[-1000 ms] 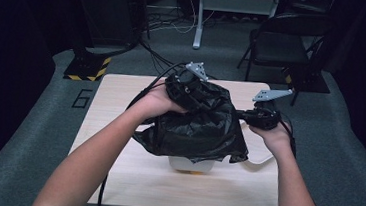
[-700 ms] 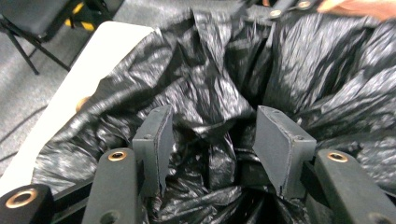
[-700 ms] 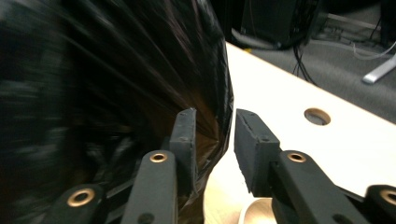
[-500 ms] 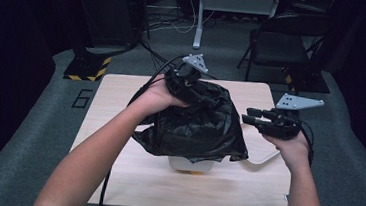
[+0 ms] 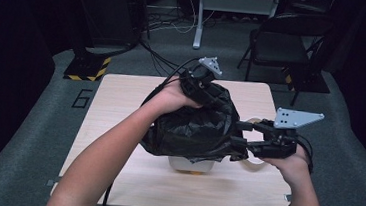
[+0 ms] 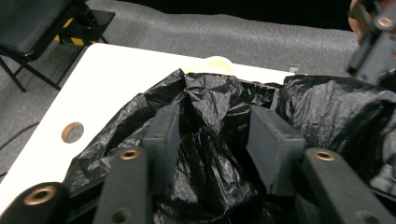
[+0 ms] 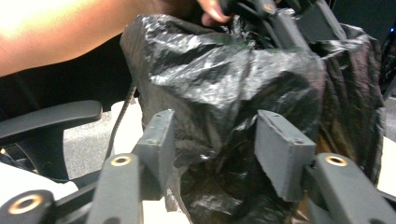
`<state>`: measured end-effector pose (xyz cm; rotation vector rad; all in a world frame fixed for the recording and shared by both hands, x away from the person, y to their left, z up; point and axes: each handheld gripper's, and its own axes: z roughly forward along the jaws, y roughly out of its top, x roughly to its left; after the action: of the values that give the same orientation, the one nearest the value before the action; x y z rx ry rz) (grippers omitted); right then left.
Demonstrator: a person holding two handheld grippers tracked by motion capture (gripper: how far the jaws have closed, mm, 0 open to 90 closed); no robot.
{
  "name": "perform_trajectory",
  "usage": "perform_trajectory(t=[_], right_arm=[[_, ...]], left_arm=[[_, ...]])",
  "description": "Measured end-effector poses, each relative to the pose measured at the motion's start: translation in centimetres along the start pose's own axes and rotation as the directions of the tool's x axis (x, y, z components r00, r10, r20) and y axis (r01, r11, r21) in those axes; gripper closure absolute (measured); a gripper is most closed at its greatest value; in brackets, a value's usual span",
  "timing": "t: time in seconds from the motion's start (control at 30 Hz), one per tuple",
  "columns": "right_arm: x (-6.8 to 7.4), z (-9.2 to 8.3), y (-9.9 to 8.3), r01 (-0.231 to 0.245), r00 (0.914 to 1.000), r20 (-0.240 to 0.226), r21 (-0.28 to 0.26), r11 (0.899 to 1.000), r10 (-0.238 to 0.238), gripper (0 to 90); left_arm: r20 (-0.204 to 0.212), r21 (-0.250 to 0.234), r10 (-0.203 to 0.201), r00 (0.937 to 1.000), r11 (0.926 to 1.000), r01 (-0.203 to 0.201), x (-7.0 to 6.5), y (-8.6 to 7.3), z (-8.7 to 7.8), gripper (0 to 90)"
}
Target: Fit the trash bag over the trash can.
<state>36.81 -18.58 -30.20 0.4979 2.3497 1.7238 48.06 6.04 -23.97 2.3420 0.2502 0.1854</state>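
Observation:
A crumpled black plastic bag stands bunched over a small white container at the middle of the wooden table. My left gripper is at the bag's top, shut on a thick fold of plastic that fills the gap between its jaws. My right gripper is at the bag's right edge. It is open, with the bag bulging just ahead of its jaws. The container's pale rim peeks out beyond the bag.
A whitish ring or strip lies on the table under my right hand. A folding chair and floor cables stand beyond the far edge. The tabletop has a small round hole.
My right gripper left the bag's right edge, drew away to the right, and has come back to that edge with its jaws open. The left gripper kept the bag's top, shifting slightly right.

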Motion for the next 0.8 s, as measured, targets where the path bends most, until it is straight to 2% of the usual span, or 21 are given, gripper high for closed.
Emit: perform_trajectory(t=[0.07,0.13,0.2,0.33,0.47,0.53,0.6,0.67,0.8], right_arm=[[0.3,0.3,-0.2,0.012,0.9999,-0.001,-0.002,1.0,-0.012,58.9],[0.5,0.5,-0.3,0.028,0.9996,-0.003,0.003,1.0,-0.028,73.3],[0.6,0.6,-0.4,0.037,0.9993,-0.004,0.007,0.999,-0.037,88.8],[1.1,0.6,-0.6,0.041,0.9989,-0.021,0.024,0.999,-0.041,90.0],[2.5,0.5,-1.0,0.083,0.9952,-0.057,0.078,0.993,-0.079,90.0],[3.1,0.3,-1.7,0.086,0.9937,-0.082,0.105,0.991,-0.077,90.0],[3.6,0.3,-2.2,0.085,0.9936,-0.086,0.137,0.987,-0.074,90.0],[3.9,0.3,-2.8,0.075,0.9932,-0.098,0.146,0.986,-0.061,90.0],[4.1,0.3,-3.6,0.065,0.9956,-0.078,0.155,0.986,-0.053,90.0]], left_arm=[[0.005,0.013,0.016,0.9999,0.9998,-0.016,-0.1,0.1,0.3,63.8],[0.002,0.028,0.031,0.9995,0.9991,-0.031,-0.3,0.2,0.5,75.2],[-0.012,0.04,0.022,0.9997,0.999,-0.021,-0.2,0.3,0.6,84.1],[-0.038,0.071,0.005,0.9993,0.9974,-0.003,0.3,0.3,1.1,88.7],[-0.045,0.094,-0.002,0.999,0.9956,0.006,0.6,0.5,1.7,89.0],[-0.047,0.106,-0.002,0.9989,0.9943,0.007,0.6,0.6,1.9,89.1],[-0.056,0.134,0.008,0.9984,0.991,0.0,0.6,0.5,2.2,89.2],[-0.061,0.155,0.008,0.9981,0.9879,0.001,0.7,0.4,2.4,89.1],[-0.052,0.167,-0.003,0.9986,0.9859,0.012,0.9,0.3,2.7,88.9]])
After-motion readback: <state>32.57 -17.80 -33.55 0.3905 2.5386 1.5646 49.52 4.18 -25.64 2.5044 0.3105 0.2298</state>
